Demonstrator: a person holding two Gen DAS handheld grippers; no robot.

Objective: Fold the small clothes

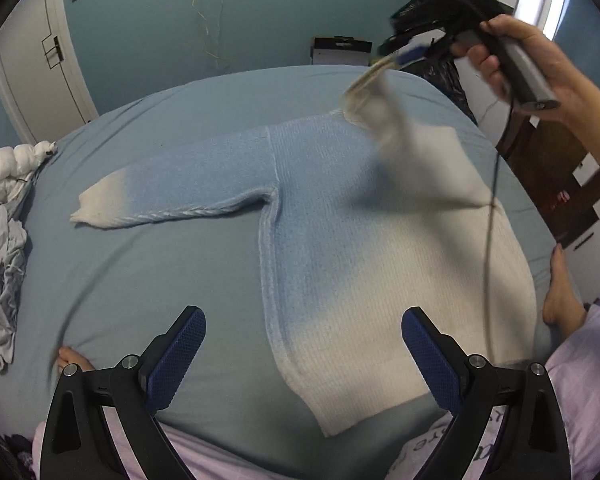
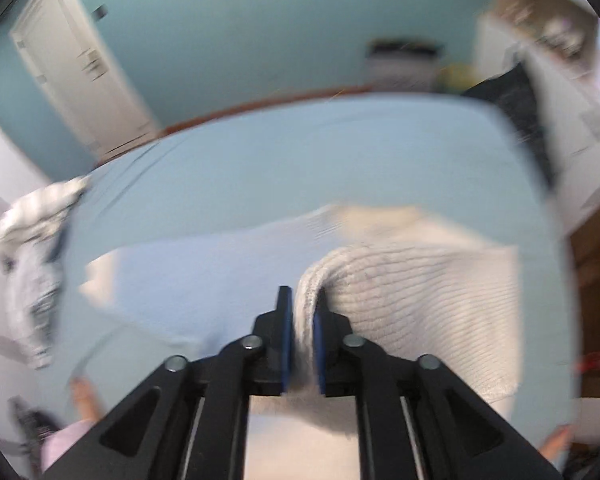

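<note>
A blue-and-white knit sweater (image 1: pixel 324 216) lies flat on the bed, one sleeve (image 1: pixel 172 192) stretched out to the left. My left gripper (image 1: pixel 304 344) is open and empty above the sweater's near hem. My right gripper (image 2: pixel 302 320) is shut on the sweater's other sleeve (image 2: pixel 412 300), white and ribbed. In the left wrist view the right gripper (image 1: pixel 384 66) holds that sleeve (image 1: pixel 404 136) up over the sweater's body, blurred by motion.
The bed has a light blue sheet (image 1: pixel 140 280). A heap of white and grey laundry (image 1: pixel 0 216) lies at its left edge. The person's bare feet (image 1: pixel 560 292) rest at the bed's near side. A door (image 1: pixel 32 64) and dark furniture (image 1: pixel 556 176) stand beyond.
</note>
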